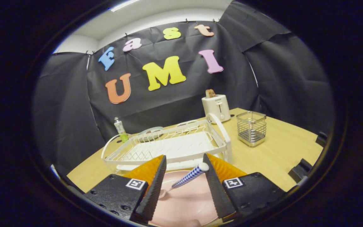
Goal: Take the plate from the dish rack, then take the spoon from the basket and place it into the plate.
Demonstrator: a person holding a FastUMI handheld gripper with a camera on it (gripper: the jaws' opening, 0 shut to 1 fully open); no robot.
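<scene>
Spoon lying in pink plate between gripper jaws, jaws apart, dish rack just beyond.

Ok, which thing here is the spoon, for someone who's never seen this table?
Start at the white dish rack. Just before it lies a pink plate, between the open gripper's fingers. The spoon rests in it: the one thing with a blue-and-white checked handle.

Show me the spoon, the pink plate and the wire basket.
spoon (188,177): gripper view, on its blue checked handle.
pink plate (186,201): gripper view, on its bare middle.
wire basket (251,129): gripper view, on its front wall.
</scene>
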